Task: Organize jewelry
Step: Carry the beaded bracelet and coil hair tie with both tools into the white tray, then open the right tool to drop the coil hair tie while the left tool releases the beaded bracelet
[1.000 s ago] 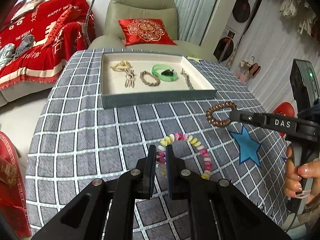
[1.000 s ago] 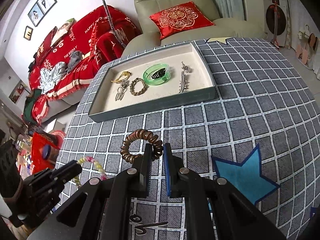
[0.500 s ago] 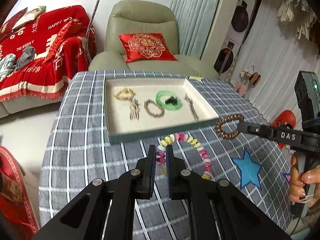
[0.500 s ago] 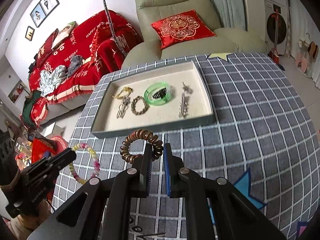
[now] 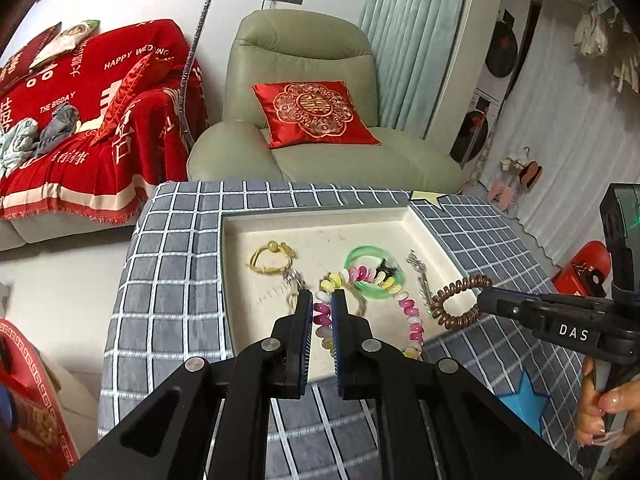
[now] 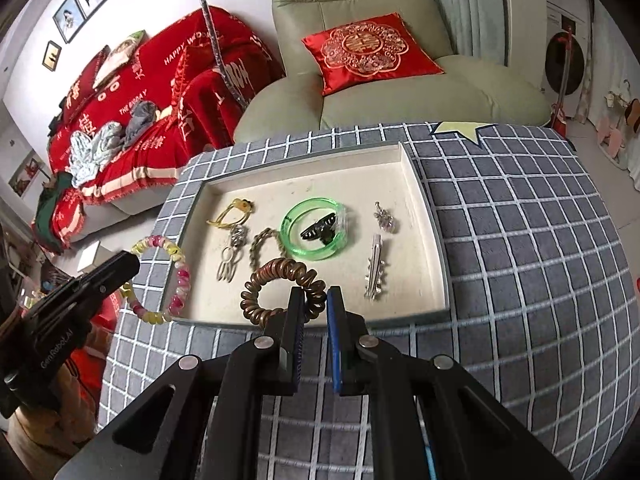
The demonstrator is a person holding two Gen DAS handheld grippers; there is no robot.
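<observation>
- The left gripper (image 5: 322, 304) is clamped on a pastel bead bracelet (image 5: 412, 316); the beads at the ring's near-left side sit pinched between the two pads, and the rest of the loop hangs out ahead and to the right of the jaws.
- In the left wrist view that bracelet hangs over the near part of the tray (image 5: 240, 280), in front of the green bangle (image 5: 356, 254). In the right wrist view it appears at the tray's near-left corner, partly over the rim; how high it hangs I cannot tell.
- The right gripper (image 6: 314, 300) has its jaws closed down on a brown spiral hair tie (image 6: 276, 280); the right side of the coil is nipped between the pads and the ring sticks out to the left of the fingers.
- The hair tie hangs above the near edge of the tray, just in front of a braided bracelet (image 6: 264, 246).
- Held pieces: two, one per gripper.
- Pieces lying in the tray: seven that I can count. One gold bracelet (image 6: 232, 214), one silver dangling piece (image 6: 232, 256), one braided bracelet, one green bangle, one black claw clip (image 6: 320, 230) inside the bangle, one small silver charm (image 6: 385, 218) and one long silver hair clip (image 6: 376, 268).
- One tray stands on a grey checked tablecloth (image 6: 520, 260).
- A hand (image 5: 600, 408) grips the right gripper's handle at the picture's right edge.
</observation>
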